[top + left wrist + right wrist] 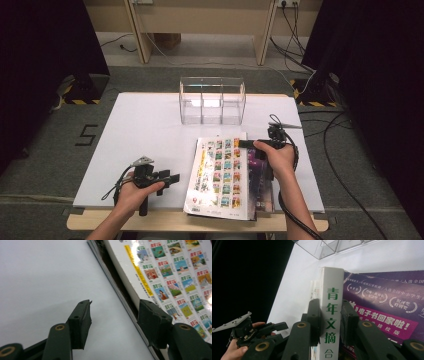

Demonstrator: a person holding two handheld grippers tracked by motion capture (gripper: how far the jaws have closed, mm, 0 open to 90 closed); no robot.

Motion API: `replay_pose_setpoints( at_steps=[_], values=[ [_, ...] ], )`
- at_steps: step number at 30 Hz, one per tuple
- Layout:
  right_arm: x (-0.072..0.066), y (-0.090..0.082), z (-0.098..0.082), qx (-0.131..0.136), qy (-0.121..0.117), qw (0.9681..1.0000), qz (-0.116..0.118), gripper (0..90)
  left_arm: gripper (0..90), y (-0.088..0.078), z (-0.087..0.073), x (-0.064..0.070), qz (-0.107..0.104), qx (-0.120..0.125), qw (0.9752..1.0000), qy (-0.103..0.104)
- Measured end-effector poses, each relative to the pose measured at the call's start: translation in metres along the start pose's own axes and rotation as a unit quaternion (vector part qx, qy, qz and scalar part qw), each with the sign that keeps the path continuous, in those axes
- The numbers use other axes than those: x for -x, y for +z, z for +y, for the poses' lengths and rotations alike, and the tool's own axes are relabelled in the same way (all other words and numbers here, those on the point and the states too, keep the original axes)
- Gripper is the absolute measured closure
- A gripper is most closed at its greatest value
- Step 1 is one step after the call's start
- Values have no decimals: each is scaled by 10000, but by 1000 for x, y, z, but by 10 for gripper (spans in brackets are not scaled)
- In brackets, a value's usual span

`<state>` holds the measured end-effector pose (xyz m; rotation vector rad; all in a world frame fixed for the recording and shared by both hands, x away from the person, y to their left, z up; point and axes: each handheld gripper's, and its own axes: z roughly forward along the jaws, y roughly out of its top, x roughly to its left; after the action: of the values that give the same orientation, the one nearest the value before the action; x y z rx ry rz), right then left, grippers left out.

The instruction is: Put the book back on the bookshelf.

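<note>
Right gripper view: book (331, 315) spine clamped by right hand-held gripper (331, 322), lifted edge-up on worktop (150, 130). Left hand-held gripper (113, 322) released, empty. Book should be kept squarely pinched while raised.

A clear acrylic organiser (212, 102) with three compartments stands upright on the white surface (145, 135), well beyond the fingers and apart from them. Past the surface, farther still from the fingers, a wooden desk frame (200, 20) stands on grey floor (45, 145), with black cables (335, 135) trailing there.
</note>
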<state>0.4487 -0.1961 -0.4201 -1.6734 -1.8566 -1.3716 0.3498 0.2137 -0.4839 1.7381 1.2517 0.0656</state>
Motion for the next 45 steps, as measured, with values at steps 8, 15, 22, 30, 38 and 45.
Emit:
replay_pose_setpoints(
  at_steps=[8,15,22,30,38,45],
  values=[
    [-7,-1,0,45,-122,9999,-31,739,416,-2,-6,-6,132,12,9999,18],
    [-16,-4,1,130,-263,9996,-56,741,414,-2,-8,-7,138,0,9999,4],
    [-24,-10,1,320,-361,9988,-61,742,414,-3,-8,-8,153,15,9999,-20],
    [-37,-22,1,639,-651,9958,-69,742,425,0,-4,-9,122,1,9999,13],
    [-45,-36,1,1047,-797,9912,-163,742,421,0,-2,-7,90,45,9999,-15],
    [-51,-42,6,1222,-932,9877,-280,742,420,0,-1,-10,151,76,9999,-31]
  ],
)
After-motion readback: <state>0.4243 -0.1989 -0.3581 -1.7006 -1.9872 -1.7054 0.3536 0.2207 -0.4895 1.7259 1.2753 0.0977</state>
